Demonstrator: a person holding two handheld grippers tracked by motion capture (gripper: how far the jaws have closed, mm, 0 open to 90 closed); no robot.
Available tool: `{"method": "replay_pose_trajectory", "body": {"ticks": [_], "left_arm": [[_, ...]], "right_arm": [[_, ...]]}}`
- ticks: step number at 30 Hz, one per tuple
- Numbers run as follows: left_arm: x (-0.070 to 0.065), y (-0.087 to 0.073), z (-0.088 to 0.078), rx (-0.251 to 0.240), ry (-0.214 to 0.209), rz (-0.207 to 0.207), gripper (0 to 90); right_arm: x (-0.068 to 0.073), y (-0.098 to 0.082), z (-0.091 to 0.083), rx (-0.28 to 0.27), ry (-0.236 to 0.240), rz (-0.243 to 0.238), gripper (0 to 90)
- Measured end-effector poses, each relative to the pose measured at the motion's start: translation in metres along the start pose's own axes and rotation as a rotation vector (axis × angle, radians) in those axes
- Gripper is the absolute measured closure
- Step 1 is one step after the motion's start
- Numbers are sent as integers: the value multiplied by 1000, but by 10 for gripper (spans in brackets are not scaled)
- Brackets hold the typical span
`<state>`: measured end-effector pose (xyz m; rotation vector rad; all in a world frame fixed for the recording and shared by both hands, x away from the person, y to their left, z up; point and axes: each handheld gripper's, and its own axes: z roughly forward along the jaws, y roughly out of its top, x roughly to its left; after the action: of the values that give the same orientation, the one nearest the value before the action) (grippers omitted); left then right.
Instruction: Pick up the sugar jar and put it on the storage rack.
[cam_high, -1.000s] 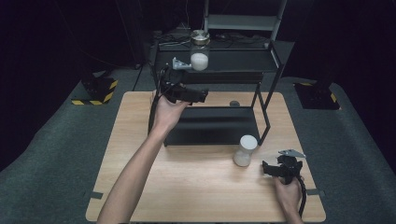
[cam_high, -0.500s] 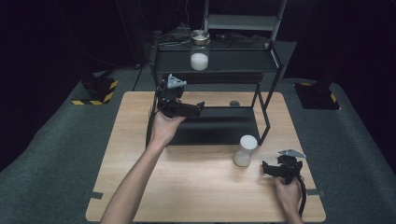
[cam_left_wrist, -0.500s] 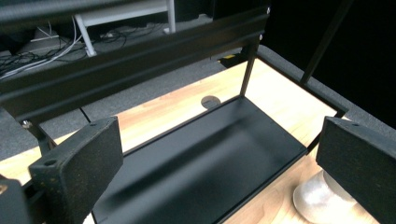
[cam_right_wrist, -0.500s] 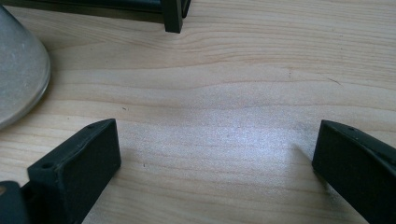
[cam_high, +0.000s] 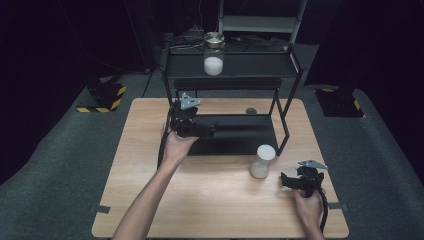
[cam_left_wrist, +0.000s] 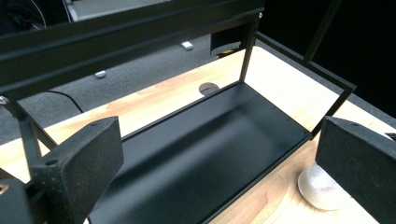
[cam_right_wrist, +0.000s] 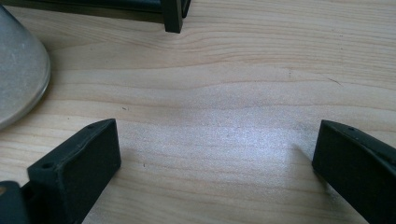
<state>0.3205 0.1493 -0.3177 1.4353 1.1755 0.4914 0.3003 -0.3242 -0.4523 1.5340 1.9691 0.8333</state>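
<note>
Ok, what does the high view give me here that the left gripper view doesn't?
From the high view: a glass jar with white contents on the top shelf, the left tongs held over the lower shelf's left end, and the right tongs low on the table beside the white jar. From the left gripper view: a close look along the bare lower shelf, its own jaws wide apart. Both: the black rack, the wooden table, the white jar and a small round disc behind the lower shelf.
</note>
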Motion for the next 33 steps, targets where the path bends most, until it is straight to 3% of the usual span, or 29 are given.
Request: {"method": "replay_pose_trajectory", "body": {"ticks": [5, 8, 13, 33], "left_arm": [[2, -12, 2, 5, 4, -3, 10], [0, -20, 4, 19, 26, 27, 11], [1, -34, 9, 48, 30, 31, 12], [18, -92, 20, 92, 56, -44, 13]], "right_arm": [[0, 0, 0, 0, 0, 0, 0], [0, 0, 0, 0, 0, 0, 0], [0, 0, 0, 0, -1, -1, 0], [0, 0, 0, 0, -1, -1, 0]]}}
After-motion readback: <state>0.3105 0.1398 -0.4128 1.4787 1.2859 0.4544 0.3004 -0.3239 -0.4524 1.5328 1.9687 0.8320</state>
